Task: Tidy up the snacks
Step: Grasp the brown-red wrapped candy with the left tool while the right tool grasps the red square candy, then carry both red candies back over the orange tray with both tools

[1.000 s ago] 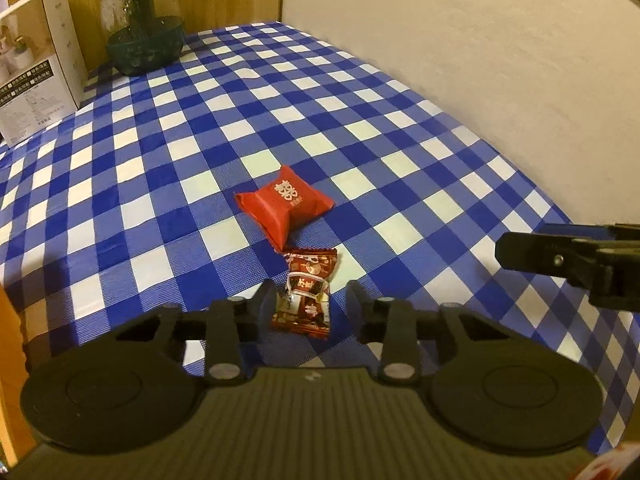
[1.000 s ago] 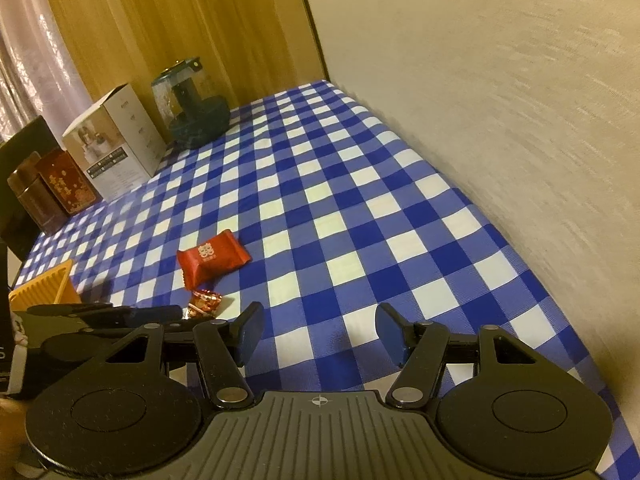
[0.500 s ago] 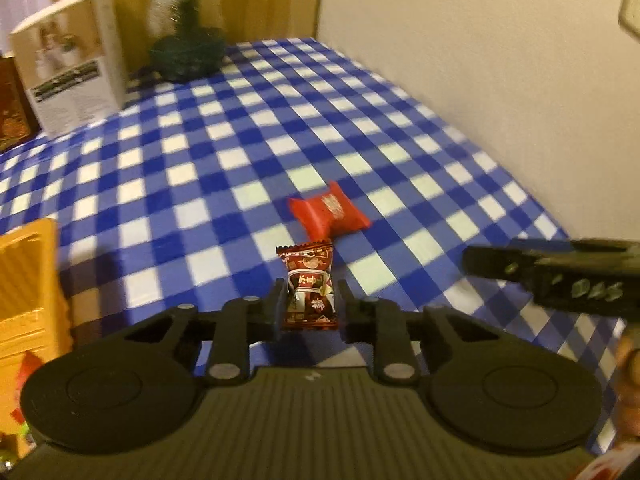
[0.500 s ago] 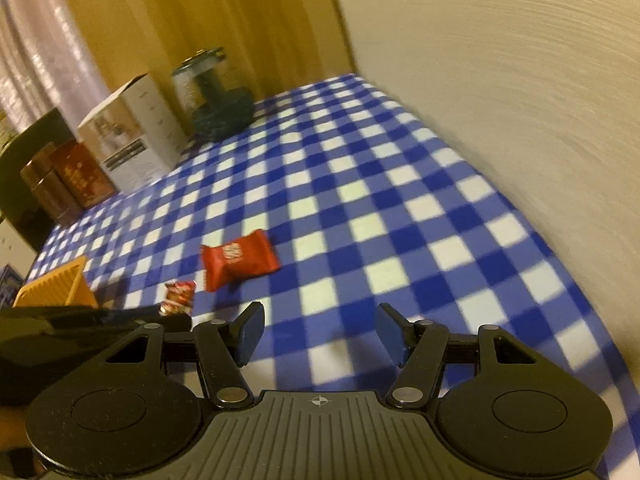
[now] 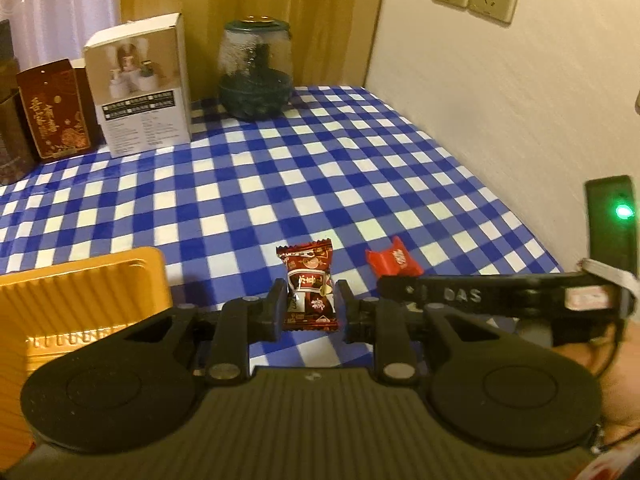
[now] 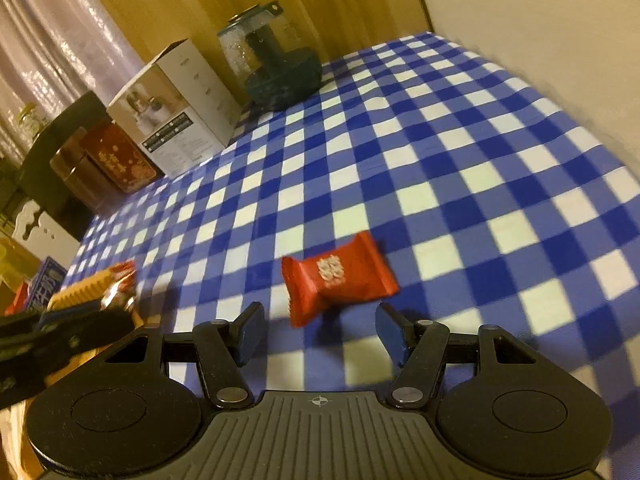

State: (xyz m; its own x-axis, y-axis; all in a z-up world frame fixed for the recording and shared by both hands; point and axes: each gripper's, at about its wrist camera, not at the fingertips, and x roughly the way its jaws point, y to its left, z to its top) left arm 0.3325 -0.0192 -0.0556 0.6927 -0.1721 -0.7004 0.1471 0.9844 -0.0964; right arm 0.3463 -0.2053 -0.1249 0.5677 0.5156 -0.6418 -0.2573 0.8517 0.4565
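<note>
Left claw pinches dark-red candy packet, just right of gold tray. Right claw wide, near red candy. Advice: carry level, release low over tray.

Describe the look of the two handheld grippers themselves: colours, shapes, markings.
The left gripper and right gripper are matte black, each with a ribbed body, two round discs and silver-pinned linkage arms. The right's finger pads look blue. Seen from the left wrist view, the right carries raised lettering, a white label and a green light.
</note>
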